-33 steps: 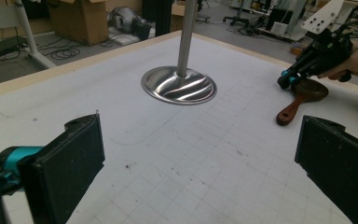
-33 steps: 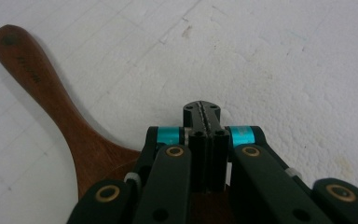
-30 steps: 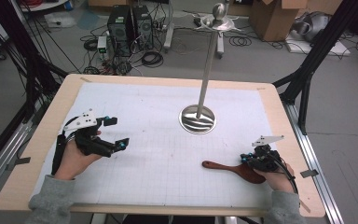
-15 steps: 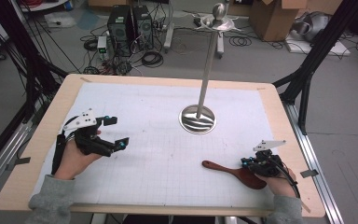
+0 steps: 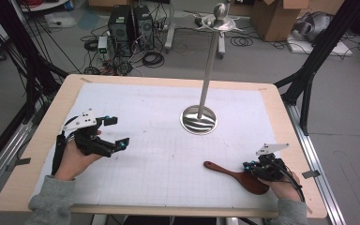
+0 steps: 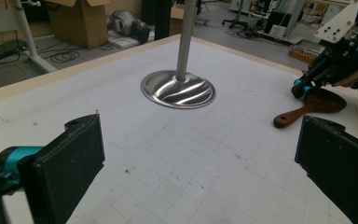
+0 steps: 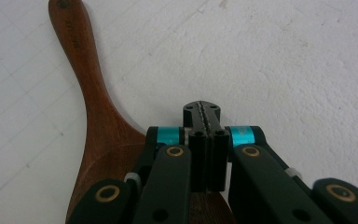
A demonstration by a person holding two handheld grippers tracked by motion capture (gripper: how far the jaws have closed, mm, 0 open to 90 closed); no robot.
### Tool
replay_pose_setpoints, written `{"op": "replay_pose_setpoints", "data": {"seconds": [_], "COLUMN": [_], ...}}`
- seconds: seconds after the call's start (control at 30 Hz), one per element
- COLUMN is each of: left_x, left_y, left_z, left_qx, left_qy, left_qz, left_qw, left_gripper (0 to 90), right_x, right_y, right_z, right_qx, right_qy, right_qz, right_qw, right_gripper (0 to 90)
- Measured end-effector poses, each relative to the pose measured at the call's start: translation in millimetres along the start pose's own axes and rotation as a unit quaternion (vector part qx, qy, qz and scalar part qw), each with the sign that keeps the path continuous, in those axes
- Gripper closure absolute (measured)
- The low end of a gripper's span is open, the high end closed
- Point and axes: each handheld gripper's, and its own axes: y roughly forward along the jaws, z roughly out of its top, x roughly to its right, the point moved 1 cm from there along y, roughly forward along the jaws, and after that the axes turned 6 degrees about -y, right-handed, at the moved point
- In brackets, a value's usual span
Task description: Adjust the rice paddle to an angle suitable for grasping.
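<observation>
My right gripper [image 5: 249,167]: the jaws are pressed flat together with nothing between them. In the right gripper view [image 7: 204,114] the two pads meet in a thin line, and the tips point down at the white mat just beside the spoon.

Wooden spoon [image 5: 236,176]: it lies flat on the mat at the near right of the table. Its handle points toward the middle of the table and its broad bowl end lies under my right gripper. In the right gripper view the spoon [image 7: 91,107] runs up the left side, with the dark bowl passing beneath the gripper's links. I cannot tell whether the gripper's body touches the wood.

My left gripper [image 5: 115,132]: the jaws stand wide apart and hold nothing. In the left gripper view [image 6: 200,168] the two black pads sit at either edge with bare gridded mat between them. My hand holds it over the left side of the table, well apart from the spoon.

Metal stand [image 5: 199,119]: a round shiny base sits on the mat past the middle, with a thin upright pole rising from it. It stands between my two grippers and farther from me than either.

Table [image 5: 42,140]: a pale wooden edge frames the white gridded mat [image 5: 159,154] that covers most of the top.
</observation>
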Motion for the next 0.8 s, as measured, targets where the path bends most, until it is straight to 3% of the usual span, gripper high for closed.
{"op": "replay_pose_setpoints", "data": {"seconds": [0.33,0.53,0.67,0.8], "left_x": [0.4,0.7,1.8,2.6], "left_y": [1.1,1.1,-0.1,-1.1], "left_z": [0.5,0.9,1.6,1.7], "left_qx": [-0.001,0.000,0.003,0.000], "left_qy": [0.001,0.002,0.002,0.004], "left_qz": [-0.002,-0.001,-0.001,0.000], "left_qw": [1.0000,1.0000,1.0000,1.0000], "left_gripper": [1.8,1.8,1.8,1.8], "right_x": [-3.7,-5.9,-3.8,-3.7], "right_y": [-2.0,-2.9,-7.3,-16.1], "right_z": [-2.4,-0.3,-1.9,0.5], "right_qx": [-0.001,-0.010,0.016,0.039], "right_qy": [-0.003,-0.024,-0.020,-0.031], "right_qz": [0.006,0.001,0.018,0.012], "right_qw": [1.0000,0.9997,0.9995,0.9987], "right_gripper": [90.0,89.8,89.5,88.0]}}
